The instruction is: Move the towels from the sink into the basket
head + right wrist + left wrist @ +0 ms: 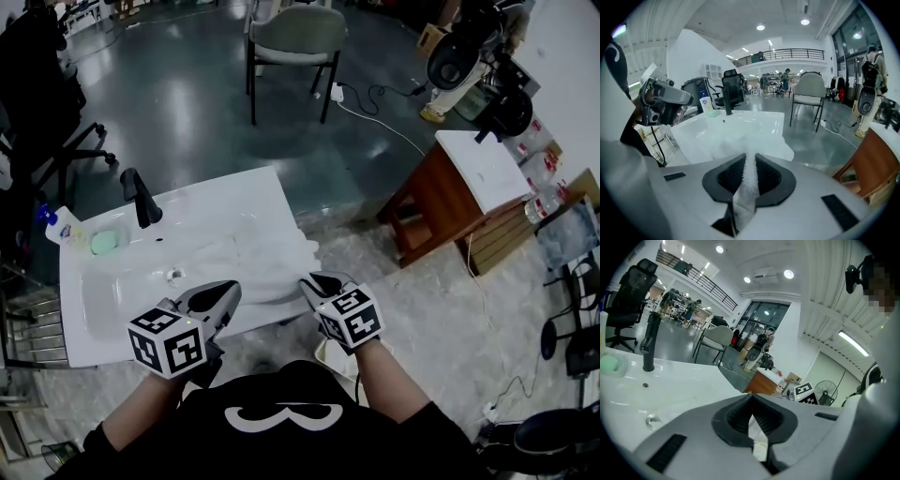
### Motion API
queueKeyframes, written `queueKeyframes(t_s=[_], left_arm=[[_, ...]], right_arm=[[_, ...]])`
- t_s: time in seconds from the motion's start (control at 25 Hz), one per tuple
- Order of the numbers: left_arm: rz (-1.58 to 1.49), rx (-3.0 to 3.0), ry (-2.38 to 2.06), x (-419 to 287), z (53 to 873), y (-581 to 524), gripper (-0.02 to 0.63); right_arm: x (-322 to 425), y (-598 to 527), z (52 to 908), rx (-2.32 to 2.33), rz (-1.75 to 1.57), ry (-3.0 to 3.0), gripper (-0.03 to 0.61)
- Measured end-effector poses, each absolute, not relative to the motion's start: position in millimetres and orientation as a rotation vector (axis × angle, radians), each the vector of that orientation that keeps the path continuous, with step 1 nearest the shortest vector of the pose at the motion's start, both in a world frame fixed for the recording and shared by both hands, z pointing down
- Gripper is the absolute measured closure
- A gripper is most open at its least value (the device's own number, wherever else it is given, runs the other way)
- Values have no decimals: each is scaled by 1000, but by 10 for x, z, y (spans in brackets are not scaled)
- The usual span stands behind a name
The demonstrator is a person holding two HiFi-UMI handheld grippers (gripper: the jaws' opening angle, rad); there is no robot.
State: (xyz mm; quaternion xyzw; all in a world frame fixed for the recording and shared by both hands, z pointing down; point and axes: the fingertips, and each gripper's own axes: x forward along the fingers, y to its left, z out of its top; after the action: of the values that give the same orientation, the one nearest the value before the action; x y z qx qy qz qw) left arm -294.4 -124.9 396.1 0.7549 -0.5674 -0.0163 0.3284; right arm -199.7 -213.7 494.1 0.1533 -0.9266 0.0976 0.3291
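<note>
A white towel lies crumpled over the right half of the white sink and hangs over its right edge. My right gripper is at the towel's near right corner. In the right gripper view it is shut on a fuzzy fold of the towel. My left gripper sits at the towel's near edge, left of the right one. In its own view the jaws meet at the tips, with a thin white strip of towel between the pads. No basket is clearly visible.
A black faucet stands at the sink's back left, beside a green soap and a bottle. A wooden side table is to the right, a chair beyond. A pale object lies on the floor near my right forearm.
</note>
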Motion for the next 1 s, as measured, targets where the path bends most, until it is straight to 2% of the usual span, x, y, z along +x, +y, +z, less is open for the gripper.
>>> queueKeyframes(t_s=[0.56,1.0], left_arm=[[-5,2046,-1433,-2574,3859,-1508,609],[-22,2088,-1403,-1920,3655,-1608,607]], right_arm=[[-1639,-2194,3950,505,312,-2643,522],[-799,-2263,3338,645,295,-2776,522]])
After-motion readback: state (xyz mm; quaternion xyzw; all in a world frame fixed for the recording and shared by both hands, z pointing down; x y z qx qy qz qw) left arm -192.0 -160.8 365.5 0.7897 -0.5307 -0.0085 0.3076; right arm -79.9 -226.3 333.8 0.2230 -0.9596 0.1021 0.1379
